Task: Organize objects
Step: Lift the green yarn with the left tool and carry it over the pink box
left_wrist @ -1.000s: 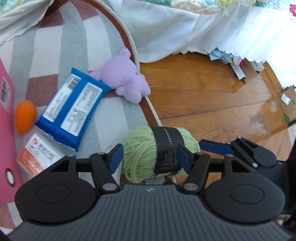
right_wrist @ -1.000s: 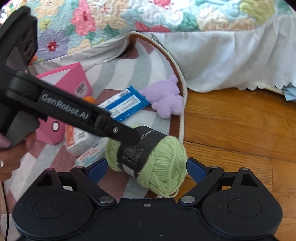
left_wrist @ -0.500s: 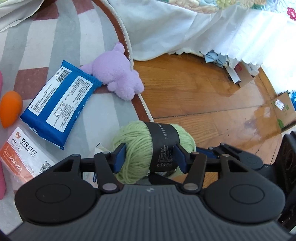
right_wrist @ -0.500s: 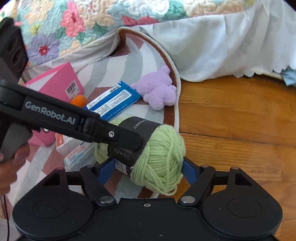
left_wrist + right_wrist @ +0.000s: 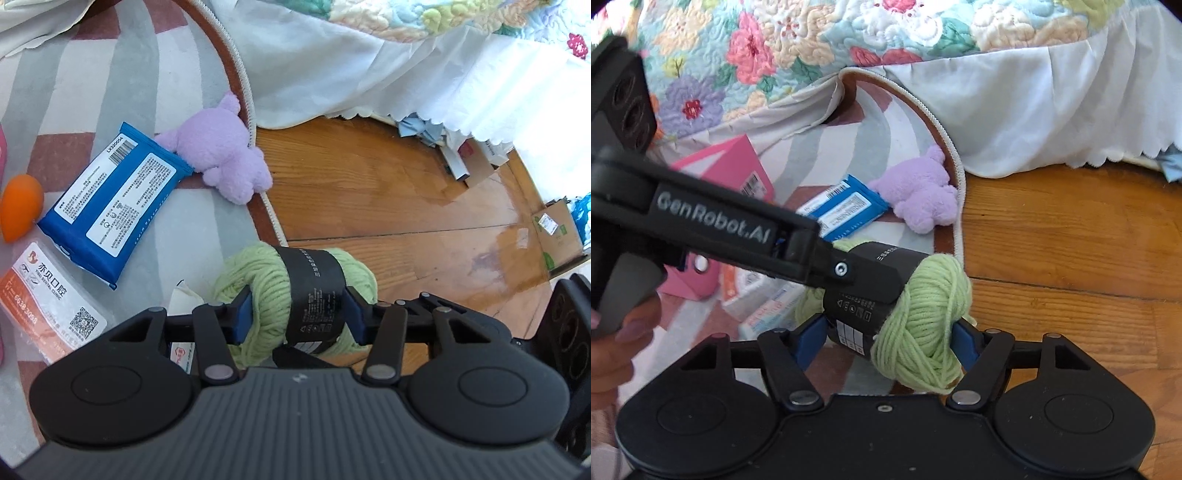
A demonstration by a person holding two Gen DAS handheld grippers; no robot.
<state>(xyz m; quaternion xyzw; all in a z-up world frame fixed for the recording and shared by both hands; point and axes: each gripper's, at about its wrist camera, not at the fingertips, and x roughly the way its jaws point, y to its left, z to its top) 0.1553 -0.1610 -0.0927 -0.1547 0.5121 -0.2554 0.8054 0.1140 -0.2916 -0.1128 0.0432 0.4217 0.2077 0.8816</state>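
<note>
Both claws closing on green yarn ball (image 5: 273, 291): left claw (image 5: 297, 317) pads pressed into it, right claw (image 5: 886, 341) narrowed from wide since earlier. Lift judged imminent.

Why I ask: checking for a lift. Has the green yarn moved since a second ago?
No. The green yarn still straddles the rug's cord edge at the same spot.

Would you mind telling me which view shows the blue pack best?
The left wrist view: the blue pack lies fully visible, its labels plain. In the right wrist view the left gripper covers part of it.
</note>
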